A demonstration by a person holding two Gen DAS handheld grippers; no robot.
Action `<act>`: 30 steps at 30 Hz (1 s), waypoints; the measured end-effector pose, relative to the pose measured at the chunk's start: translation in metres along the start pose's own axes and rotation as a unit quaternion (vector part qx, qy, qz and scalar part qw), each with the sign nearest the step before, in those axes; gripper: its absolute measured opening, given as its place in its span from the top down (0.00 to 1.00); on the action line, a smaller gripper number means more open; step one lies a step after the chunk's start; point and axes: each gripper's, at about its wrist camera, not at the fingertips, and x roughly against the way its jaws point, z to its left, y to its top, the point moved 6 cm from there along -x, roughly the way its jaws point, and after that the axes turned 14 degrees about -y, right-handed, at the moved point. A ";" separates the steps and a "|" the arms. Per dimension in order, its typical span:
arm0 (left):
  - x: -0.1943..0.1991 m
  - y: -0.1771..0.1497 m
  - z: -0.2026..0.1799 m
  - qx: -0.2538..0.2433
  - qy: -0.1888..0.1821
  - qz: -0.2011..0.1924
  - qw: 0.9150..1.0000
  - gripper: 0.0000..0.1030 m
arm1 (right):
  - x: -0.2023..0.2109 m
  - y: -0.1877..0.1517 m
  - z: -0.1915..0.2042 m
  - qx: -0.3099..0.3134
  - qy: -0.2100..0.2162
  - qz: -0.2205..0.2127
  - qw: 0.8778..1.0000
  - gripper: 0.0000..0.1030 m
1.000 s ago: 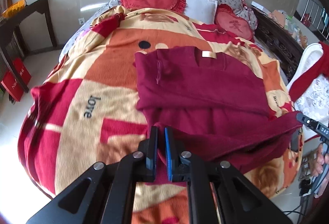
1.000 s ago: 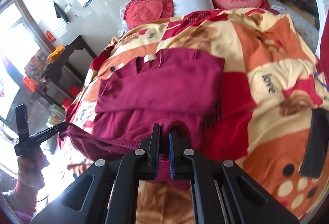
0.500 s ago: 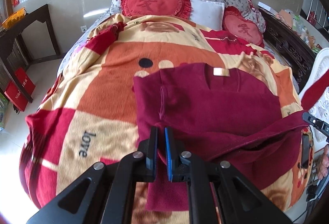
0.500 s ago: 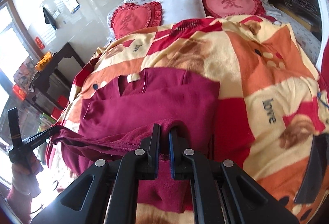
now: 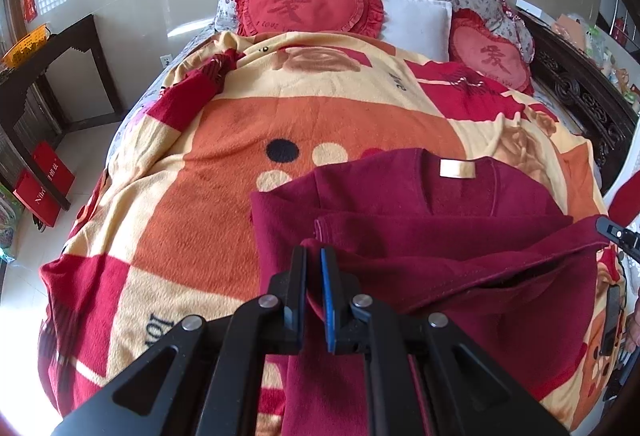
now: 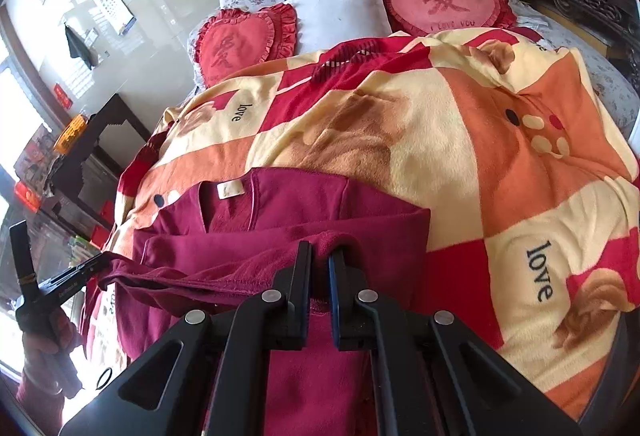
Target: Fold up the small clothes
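Note:
A dark red sweater [image 5: 420,196] lies on the bed's patterned blanket [image 5: 224,164], collar and pale neck label [image 5: 457,169] toward the pillows. My left gripper [image 5: 314,256] is shut on the sweater's lower hem at its left corner. My right gripper [image 6: 319,254] is shut on the hem at the right corner of the sweater [image 6: 304,204]. The hem is lifted and stretched between both grippers, held over the sweater's body below the collar. The right gripper's tip shows at the right edge of the left wrist view [image 5: 612,234].
Two red heart cushions [image 5: 304,2] and a white pillow [image 5: 416,20] lie at the bed's head. A dark wooden table [image 5: 44,56] stands left of the bed, red bags [image 5: 44,180] on the floor. A carved dark headboard [image 5: 580,96] runs along the right.
Both grippers have carried the lifted hem forward over the sweater's body toward the collar. Less of the sweater's front now shows beyond the hem.

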 end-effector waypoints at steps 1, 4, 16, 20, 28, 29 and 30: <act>-0.002 0.002 0.001 0.001 0.001 0.000 1.000 0.93 | -0.002 0.002 0.000 -0.001 0.000 0.001 1.000 1.00; -0.012 0.007 0.004 0.003 0.005 0.002 1.000 0.93 | -0.009 0.007 0.000 -0.001 -0.001 0.001 1.000 1.00; -0.051 0.027 0.020 0.018 0.018 0.014 1.000 0.92 | -0.050 0.024 0.000 -0.016 -0.010 0.014 1.000 1.00; -0.065 0.028 0.026 0.027 0.023 0.017 0.999 0.92 | -0.069 0.026 -0.002 -0.023 -0.015 0.026 0.999 1.00; -0.066 0.038 0.052 0.079 0.021 0.005 0.997 0.45 | -0.087 0.035 -0.001 -0.016 -0.003 0.040 0.999 0.90; -0.060 0.039 0.054 0.083 0.016 0.001 0.996 0.45 | -0.079 0.039 0.000 -0.018 -0.001 0.026 0.999 0.84; -0.056 0.039 0.054 0.082 0.014 0.000 0.997 0.45 | -0.071 0.042 -0.002 -0.020 -0.008 0.010 1.000 0.76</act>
